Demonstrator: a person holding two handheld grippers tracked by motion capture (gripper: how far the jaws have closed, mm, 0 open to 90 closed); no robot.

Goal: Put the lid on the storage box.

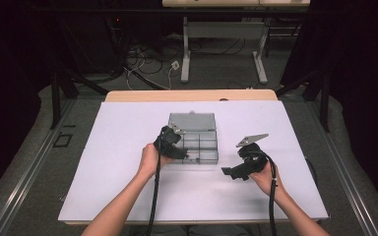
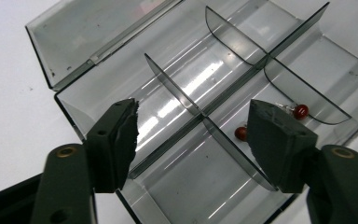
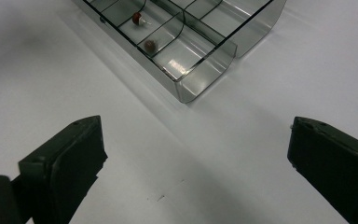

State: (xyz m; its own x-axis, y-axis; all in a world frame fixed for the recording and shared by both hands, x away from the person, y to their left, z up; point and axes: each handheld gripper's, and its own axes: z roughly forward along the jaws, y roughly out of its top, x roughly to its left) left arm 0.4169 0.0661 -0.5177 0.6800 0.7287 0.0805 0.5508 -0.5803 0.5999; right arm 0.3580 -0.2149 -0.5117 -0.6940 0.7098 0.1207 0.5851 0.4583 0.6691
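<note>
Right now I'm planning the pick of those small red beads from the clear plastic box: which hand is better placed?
Left. Its tongs hang open right over the clear plastic divided box, with the small red beads near one pad. The right tongs are open over bare white table, off the box.

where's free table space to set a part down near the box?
Bare white table stretches left of the clear box, beyond the left gripper, and along the near edge between the forearms. A narrower strip lies right of the right gripper. Crowded: the box front, where the left gripper hovers over compartments holding two red beads.
</note>
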